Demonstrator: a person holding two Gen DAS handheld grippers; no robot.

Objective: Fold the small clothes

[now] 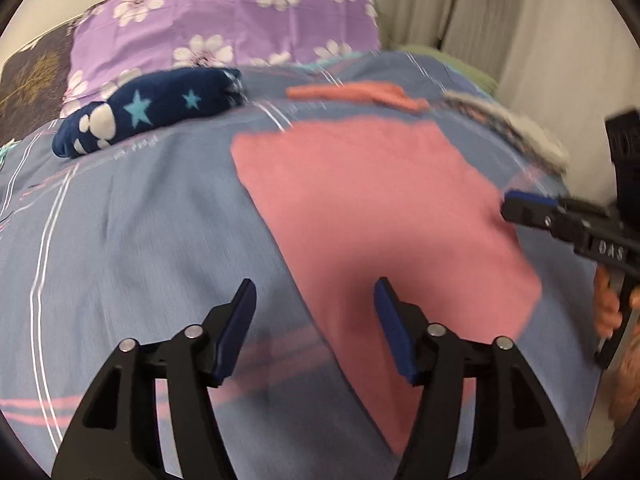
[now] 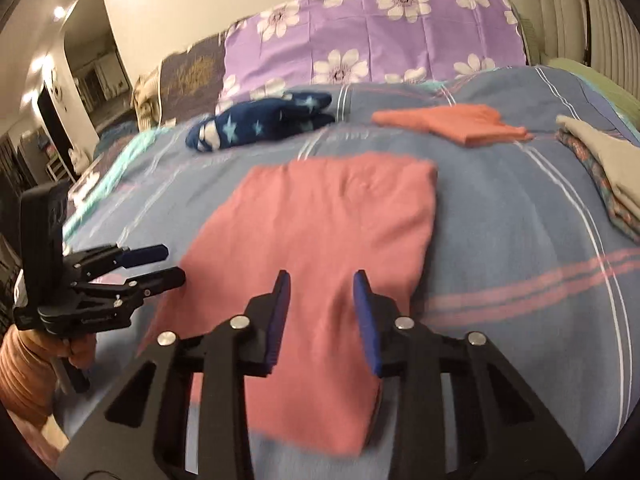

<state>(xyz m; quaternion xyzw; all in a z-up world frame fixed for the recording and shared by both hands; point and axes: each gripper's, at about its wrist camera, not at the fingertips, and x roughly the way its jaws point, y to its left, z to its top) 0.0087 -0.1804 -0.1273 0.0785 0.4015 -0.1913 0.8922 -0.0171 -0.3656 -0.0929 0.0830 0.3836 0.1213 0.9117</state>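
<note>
Both claws angled down over the bed point(image 1: 120, 220), side by side, neither touching cloth.

Left claw point(image 1: 315, 292): jaws wide apart, nothing between them. Blue ribbed pads point(image 1: 390, 320) on black plastic arms with silver pivot pins. It hangs over the near left edge of the pink cloth point(image 1: 380, 208). In the right wrist view it shows at the left edge point(image 2: 174, 266), seen from the side, jaws parted, a hand point(image 2: 76, 354) on its handle below.

Right claw point(image 2: 322, 276): jaws partly open, narrower gap than the left, empty. Same blue pads point(image 2: 366, 312), same black frame. It sits over the near middle of the pink cloth point(image 2: 320, 220). In the left wrist view it comes in from the right point(image 1: 510, 204), tips just at the cloth's right edge; contact cannot be told, blurred. Fingers point(image 1: 606, 304) wrap its grip.

Pink cloth: soft knit, matte, folded into a rough rectangle, lying flat in the middle of the bed, long side running away from the cameras. Edges fairly straight, a few shallow wrinkles.

Bedcover: blue-grey woven fabric with thin white lines and pink stripes.

Behind the cloth: an orange garment point(image 2: 452, 124), folded flat. Left of it, a navy bundle point(image 2: 260, 126) with light blue stars and white blobs, rolled and lumpy. Far right, a stack point(image 2: 604, 168) of folded fabric, grey over floral. Purple pillow point(image 2: 372, 36) with white flowers at the head.
</note>
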